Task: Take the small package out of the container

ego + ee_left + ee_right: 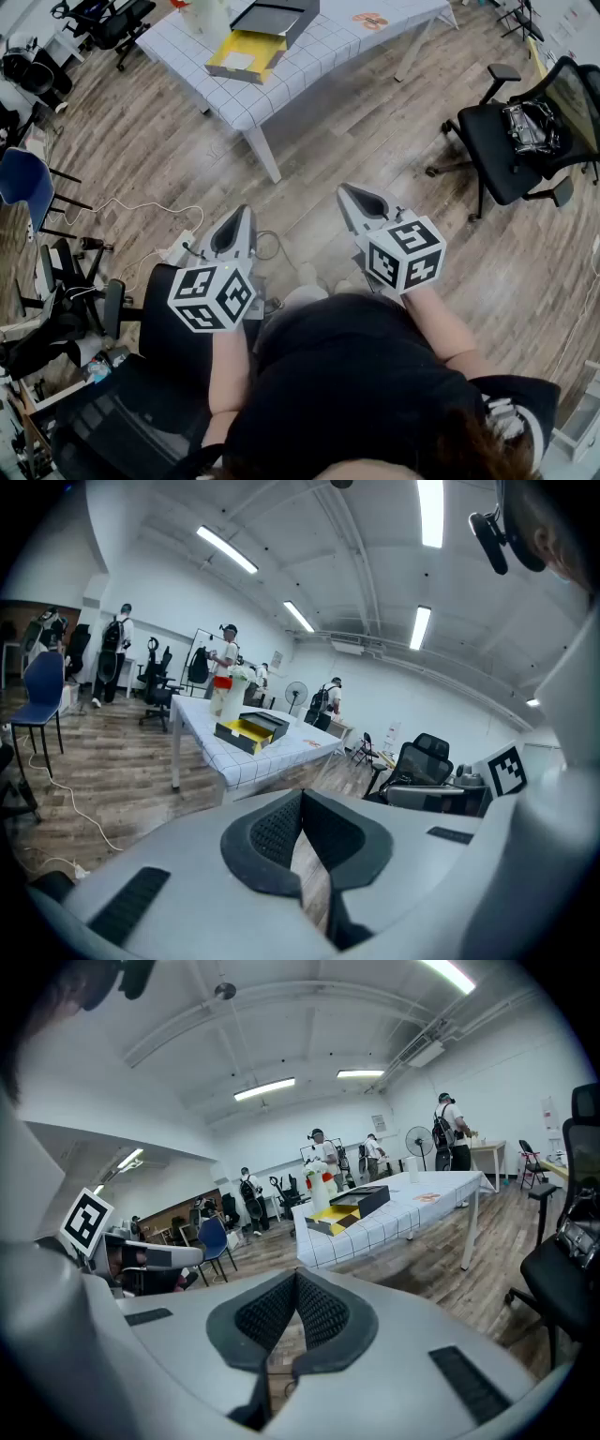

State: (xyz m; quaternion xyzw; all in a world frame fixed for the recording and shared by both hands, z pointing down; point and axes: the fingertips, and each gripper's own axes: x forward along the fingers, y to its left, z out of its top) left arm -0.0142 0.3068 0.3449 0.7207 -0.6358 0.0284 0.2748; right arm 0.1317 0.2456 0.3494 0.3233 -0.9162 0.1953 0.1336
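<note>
On the table [323, 52], which wears a white grid-patterned cloth, the container [270, 49] sits near the corner end: an open, shallow box with a bright yellow inside, and a dark lid [277, 17] lying against its far side. The small package [239, 61] shows as a pale flat rectangle lying in the yellow bed; it is too small for finer detail. A white bottle [208, 17] stands just beside the container on the table. Both tongs are well short of the table, held over the wooden floor in front of the person. The left gripper [241, 213] has its jaws pressed together with nothing between them, and the right gripper [348, 191] is likewise closed and empty.
</note>
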